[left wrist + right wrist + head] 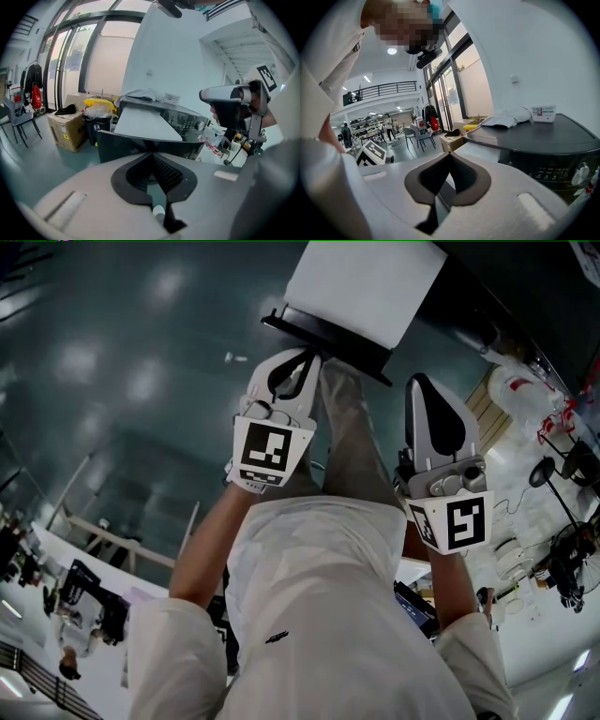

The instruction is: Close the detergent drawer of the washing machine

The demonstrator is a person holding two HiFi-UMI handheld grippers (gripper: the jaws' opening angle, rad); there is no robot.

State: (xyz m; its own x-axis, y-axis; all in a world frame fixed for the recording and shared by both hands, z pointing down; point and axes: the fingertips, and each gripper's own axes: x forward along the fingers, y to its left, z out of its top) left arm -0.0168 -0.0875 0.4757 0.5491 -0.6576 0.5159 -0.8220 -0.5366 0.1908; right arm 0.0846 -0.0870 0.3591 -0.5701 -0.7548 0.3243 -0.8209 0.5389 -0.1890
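The dark washing machine [187, 118] stands ahead, its knob [580, 173] on the front panel. A white-topped drawer [366, 285] with a dark front panel [140, 146] juts out from it towards me. My left gripper [305, 357] is held up just short of that dark panel, jaws shut and empty; its tips [152, 157] point at the panel's middle. My right gripper [419, 381] is beside it on the right, also shut and empty, tips [450, 157] aimed at the drawer's white top [480, 150]. Neither gripper touches the drawer.
A crumpled cloth [506, 117] and a small white box [543, 112] lie on the machine's top. A cardboard box [65, 129] and a bin with a yellow bag [98, 110] stand left of the machine. Cables and gear [553, 521] lie at the right.
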